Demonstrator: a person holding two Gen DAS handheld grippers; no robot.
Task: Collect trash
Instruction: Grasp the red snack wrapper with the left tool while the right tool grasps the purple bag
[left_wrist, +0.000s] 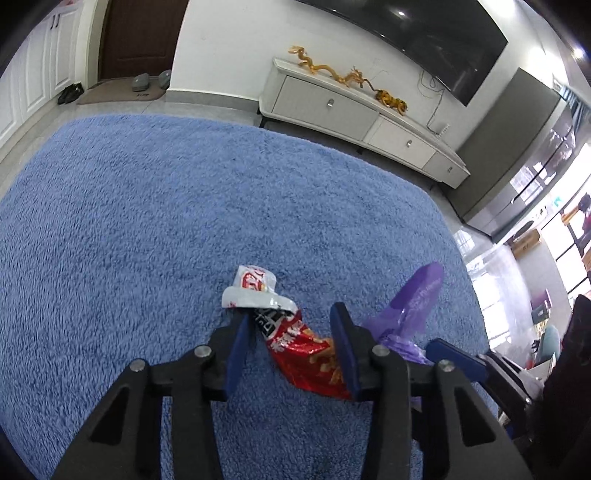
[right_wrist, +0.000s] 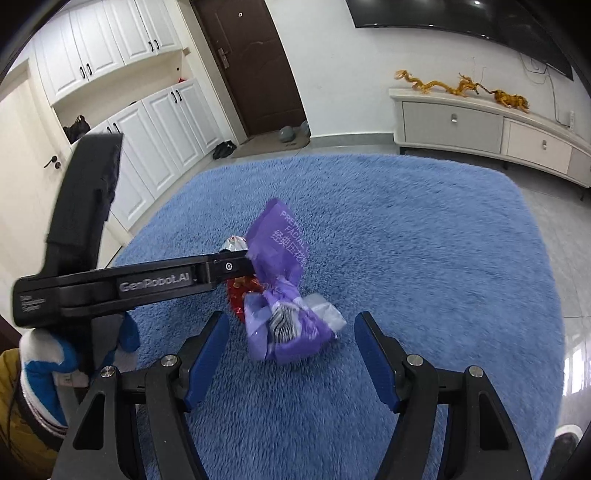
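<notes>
Step in hand: approach for pick-up. Nothing is gripped yet.

Left gripper (left_wrist: 291, 332): jaws partly open, straddling the red wrapper (left_wrist: 303, 354). The wrapper lies on the blue rug (left_wrist: 147, 221), its red body between the two pads and its white torn end (left_wrist: 255, 288) past the fingertips. No pad is seen pressing the foil; whether the right pad touches its edge cannot be told.

Right gripper (right_wrist: 291, 332): jaws wide open, empty. The purple pack (right_wrist: 284, 306) lies on the rug just ahead of the fingertips, between their lines, touching neither. It is crumpled, with one end standing up.

Relation of items: the purple pack lies beside the red wrapper and partly covers it in the right wrist view. The left gripper body (right_wrist: 155, 284) reaches in from the left, close to the pack's raised end.

Next move, as judged: close the left jaws on the red body of the wrapper and lift. The right gripper should advance and lower until the pack sits between the pads, then close. Crumpled film yields, so a deep bite is advisable. Keep the two grippers clear of each other.

Count: one red wrapper, one purple pack, two grippers, one rug. No bin is in view.
</notes>
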